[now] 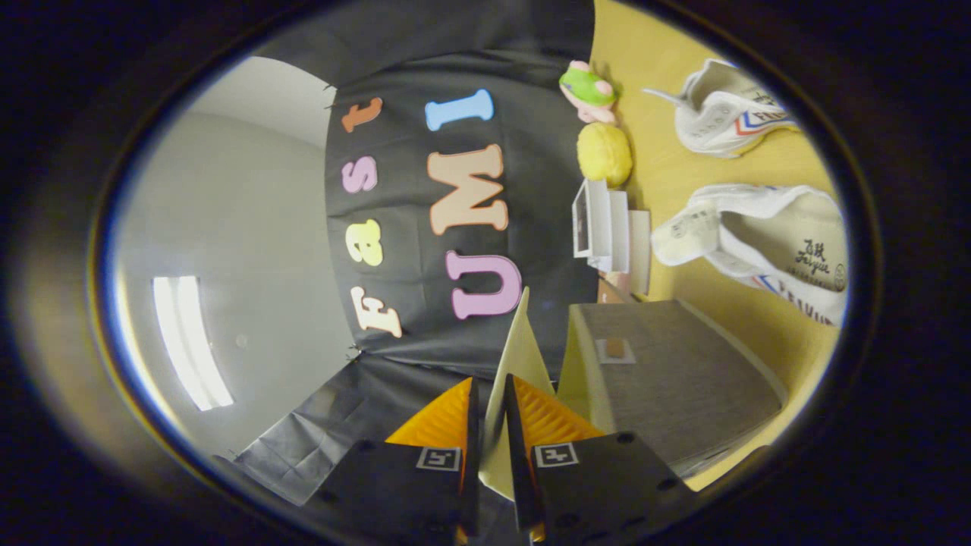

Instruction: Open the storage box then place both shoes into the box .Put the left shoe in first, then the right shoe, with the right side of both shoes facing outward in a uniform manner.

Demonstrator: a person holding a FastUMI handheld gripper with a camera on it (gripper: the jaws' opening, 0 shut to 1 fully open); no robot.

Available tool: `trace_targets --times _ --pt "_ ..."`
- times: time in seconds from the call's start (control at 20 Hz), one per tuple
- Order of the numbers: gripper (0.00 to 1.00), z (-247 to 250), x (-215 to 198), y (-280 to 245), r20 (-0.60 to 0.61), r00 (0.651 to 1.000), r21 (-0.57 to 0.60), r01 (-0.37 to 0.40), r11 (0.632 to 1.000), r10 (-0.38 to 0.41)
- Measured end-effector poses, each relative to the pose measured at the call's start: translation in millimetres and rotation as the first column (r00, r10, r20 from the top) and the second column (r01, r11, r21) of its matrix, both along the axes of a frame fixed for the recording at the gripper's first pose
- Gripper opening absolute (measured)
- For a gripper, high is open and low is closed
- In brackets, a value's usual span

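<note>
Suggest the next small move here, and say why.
Probably swing the lid flap further open. The gripper is shut on its edge, the storage box looks only partly opened, and both shoes lie on the table beyond it.

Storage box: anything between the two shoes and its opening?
The cream lid flap is pinched in the gripper jaws, raised beside the storage box. Bare table lies between the box and the nearer shoe and farther shoe. Whether the opening is clear, I cannot tell.
</note>
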State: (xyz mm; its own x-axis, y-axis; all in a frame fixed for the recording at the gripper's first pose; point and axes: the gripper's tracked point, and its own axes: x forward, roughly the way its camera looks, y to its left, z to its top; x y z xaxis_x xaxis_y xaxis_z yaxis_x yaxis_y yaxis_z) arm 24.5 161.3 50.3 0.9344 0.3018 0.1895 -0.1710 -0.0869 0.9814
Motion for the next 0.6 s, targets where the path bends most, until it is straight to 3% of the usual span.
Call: trace_targets --times 0.3,0.6 --pt "0.22 67 -1 73 0.094 0.987 -0.067 -0.123 0.990 0.129" --pt "0.28 78 -7 162 0.134 0.947 -0.083 -0.284 0.955 0.293"
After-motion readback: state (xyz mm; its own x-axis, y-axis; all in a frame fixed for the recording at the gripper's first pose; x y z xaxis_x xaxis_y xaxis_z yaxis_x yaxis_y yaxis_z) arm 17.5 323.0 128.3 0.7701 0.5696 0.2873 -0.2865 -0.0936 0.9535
